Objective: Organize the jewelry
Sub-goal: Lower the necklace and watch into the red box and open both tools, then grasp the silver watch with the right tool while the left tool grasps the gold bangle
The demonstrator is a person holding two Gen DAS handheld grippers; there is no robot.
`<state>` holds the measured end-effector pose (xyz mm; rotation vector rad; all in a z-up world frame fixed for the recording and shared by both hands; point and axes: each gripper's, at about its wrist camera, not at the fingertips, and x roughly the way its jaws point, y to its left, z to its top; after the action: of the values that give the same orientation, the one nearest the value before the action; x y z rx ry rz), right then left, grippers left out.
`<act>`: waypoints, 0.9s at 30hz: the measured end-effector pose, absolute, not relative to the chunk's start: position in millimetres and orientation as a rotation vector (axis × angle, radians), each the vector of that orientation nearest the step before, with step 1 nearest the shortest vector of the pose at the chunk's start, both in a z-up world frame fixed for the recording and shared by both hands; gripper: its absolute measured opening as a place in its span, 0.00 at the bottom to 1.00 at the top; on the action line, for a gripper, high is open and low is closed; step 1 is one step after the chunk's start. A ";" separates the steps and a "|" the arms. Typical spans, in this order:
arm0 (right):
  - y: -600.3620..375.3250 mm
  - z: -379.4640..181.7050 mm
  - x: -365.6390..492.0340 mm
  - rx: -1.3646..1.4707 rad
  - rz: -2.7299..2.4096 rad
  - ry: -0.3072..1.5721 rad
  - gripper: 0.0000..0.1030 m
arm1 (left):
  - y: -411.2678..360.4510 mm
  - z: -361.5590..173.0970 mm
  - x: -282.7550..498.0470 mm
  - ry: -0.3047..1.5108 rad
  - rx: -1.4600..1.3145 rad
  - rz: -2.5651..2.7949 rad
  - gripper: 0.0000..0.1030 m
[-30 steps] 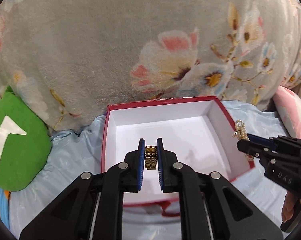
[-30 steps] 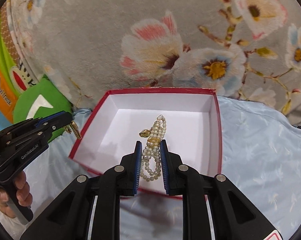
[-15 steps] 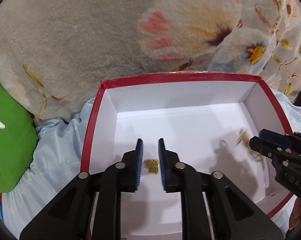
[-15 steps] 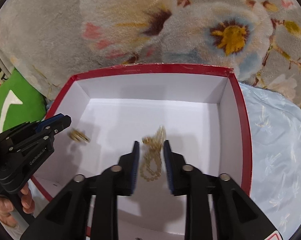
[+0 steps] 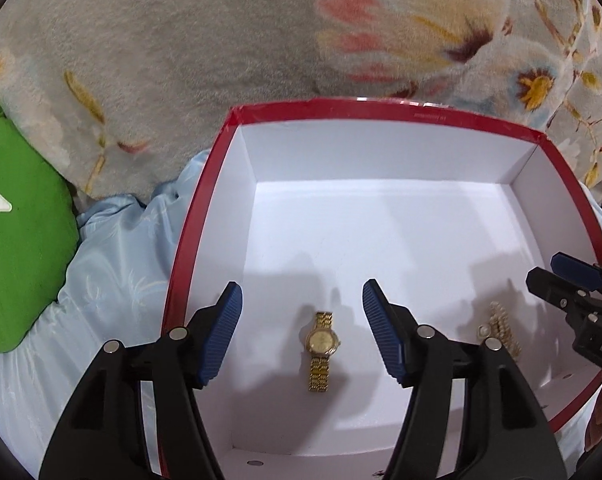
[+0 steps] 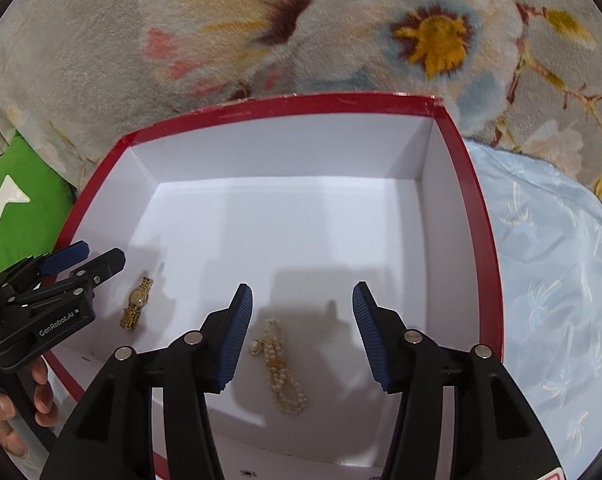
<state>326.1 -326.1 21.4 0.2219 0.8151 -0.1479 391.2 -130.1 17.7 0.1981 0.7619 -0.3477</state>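
A red box with a white inside (image 5: pixel 381 112) (image 6: pixel 301 102) sits on pale blue cloth. A gold watch (image 5: pixel 321 350) lies flat on its floor, under my open, empty left gripper (image 5: pixel 303 332); it also shows in the right wrist view (image 6: pixel 137 308). A pearl necklace (image 6: pixel 279 368) lies on the floor under my open, empty right gripper (image 6: pixel 303 332); it shows partly in the left wrist view (image 5: pixel 499 330). The left gripper shows at the left of the right wrist view (image 6: pixel 85 262). The right gripper shows at the right of the left wrist view (image 5: pixel 557 276).
A grey floral blanket (image 5: pixel 181 40) (image 6: pixel 421 40) rises behind the box. A green cushion (image 5: pixel 17 248) (image 6: pixel 17 216) lies to the left. Pale blue cloth (image 6: pixel 549 288) spreads around the box.
Both grippers moved down into the box and opened. The watch dropped from the left gripper and the pearl necklace from the right; both now lie on the box floor.
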 end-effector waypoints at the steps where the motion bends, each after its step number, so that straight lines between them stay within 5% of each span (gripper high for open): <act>1: -326.1 20.6 326.0 0.219 -0.152 0.817 0.49 | -130.6 17.7 388.9 0.751 0.211 -0.344 0.59; 27: -299.6 15.8 263.4 0.126 -0.167 0.859 0.48 | -123.5 9.6 335.7 0.854 0.326 -0.451 0.59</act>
<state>263.4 -299.6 15.8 0.1264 0.8589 -0.1671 335.7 -123.5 9.6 0.3258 0.8538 -0.4506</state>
